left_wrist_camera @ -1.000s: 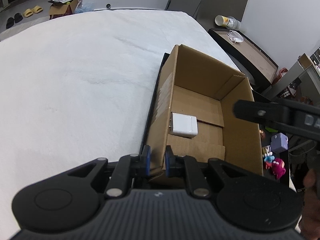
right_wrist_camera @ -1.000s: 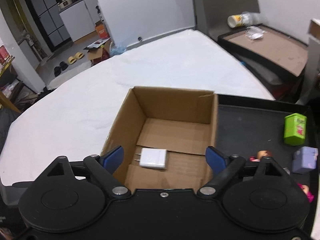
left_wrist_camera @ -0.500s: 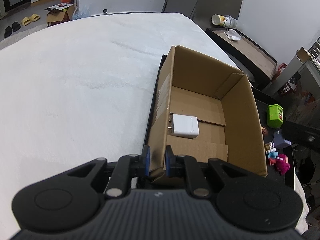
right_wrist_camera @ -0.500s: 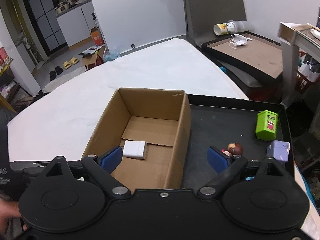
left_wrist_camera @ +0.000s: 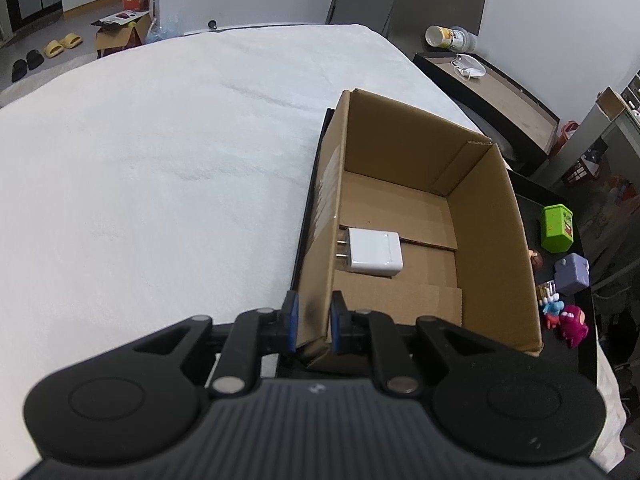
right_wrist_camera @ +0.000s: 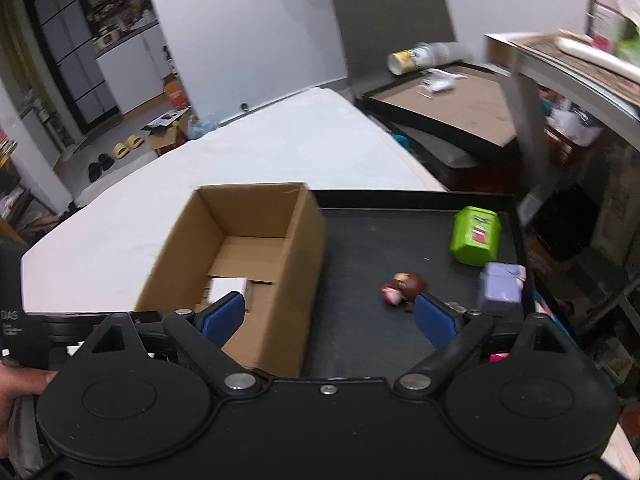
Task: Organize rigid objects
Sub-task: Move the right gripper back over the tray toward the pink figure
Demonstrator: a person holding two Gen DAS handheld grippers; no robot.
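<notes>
Left gripper jaws clamp cardboard box wall; right gripper jaws wide, empty; charger half-hidden.

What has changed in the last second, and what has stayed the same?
The right gripper, open, swung right, from above the cardboard box to over the black tray near the small figurine. The left gripper stays clamped on the box wall; the white charger stays inside.
</notes>
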